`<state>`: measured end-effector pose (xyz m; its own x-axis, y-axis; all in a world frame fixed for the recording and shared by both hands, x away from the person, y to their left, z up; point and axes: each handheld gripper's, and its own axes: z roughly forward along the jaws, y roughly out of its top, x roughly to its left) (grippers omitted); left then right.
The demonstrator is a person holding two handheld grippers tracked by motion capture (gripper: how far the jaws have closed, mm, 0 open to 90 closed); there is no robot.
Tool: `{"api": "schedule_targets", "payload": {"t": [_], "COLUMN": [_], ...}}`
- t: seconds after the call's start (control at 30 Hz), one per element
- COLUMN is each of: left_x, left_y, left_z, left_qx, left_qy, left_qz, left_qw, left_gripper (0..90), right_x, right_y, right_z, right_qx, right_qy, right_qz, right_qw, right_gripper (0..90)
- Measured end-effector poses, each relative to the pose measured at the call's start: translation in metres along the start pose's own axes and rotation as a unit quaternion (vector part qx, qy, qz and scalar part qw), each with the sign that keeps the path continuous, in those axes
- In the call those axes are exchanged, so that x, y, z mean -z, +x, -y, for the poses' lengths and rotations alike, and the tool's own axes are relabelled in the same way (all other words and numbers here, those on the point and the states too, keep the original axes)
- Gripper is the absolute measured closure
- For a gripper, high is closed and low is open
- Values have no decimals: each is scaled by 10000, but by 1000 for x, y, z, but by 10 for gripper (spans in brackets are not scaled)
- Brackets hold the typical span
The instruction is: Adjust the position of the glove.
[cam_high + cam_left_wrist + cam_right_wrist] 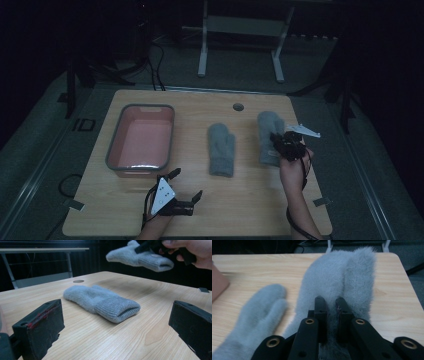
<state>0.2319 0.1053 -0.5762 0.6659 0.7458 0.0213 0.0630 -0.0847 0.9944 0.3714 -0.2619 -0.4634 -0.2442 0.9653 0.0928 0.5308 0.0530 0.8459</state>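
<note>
As right tool (329, 302) pinches mitten (342, 277), lifted

A grey mitten (103, 302) lies mid-frame on the wooden table (150, 322). At upper right, a hand (192, 251) holds a second mitten (140, 257) aloft. Two black jaws stand apart at the bottom corners.
</note>
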Motion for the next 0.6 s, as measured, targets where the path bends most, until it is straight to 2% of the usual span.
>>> {"api": "schedule_targets", "payload": {"t": [0.27, 0.33, 0.4, 0.6], "left_x": [0, 0, 0, 0], "left_y": [0, 0, 0, 0], "left_z": [0, 0, 0, 0], "left_qx": [1, -3, -9, -16], "left_qy": [2, 0, -1, -1], "left_qz": [0, 1, 4, 7], "left_qw": [10000, 10000, 10000, 10000], "left_gripper": [2, 2, 2, 2], "right_x": [-1, -4, -8, -23], "right_y": [39, 50, 61, 97], "right_z": [-12, -13, -13, -9], "right_qx": [-63, -71, -163, -171], "right_qy": [-62, -51, -19, 91], "right_qz": [-280, -299, -416, -553], "right_qw": [9996, 9995, 9990, 9983], "right_gripper": [826, 826, 826, 826]}}
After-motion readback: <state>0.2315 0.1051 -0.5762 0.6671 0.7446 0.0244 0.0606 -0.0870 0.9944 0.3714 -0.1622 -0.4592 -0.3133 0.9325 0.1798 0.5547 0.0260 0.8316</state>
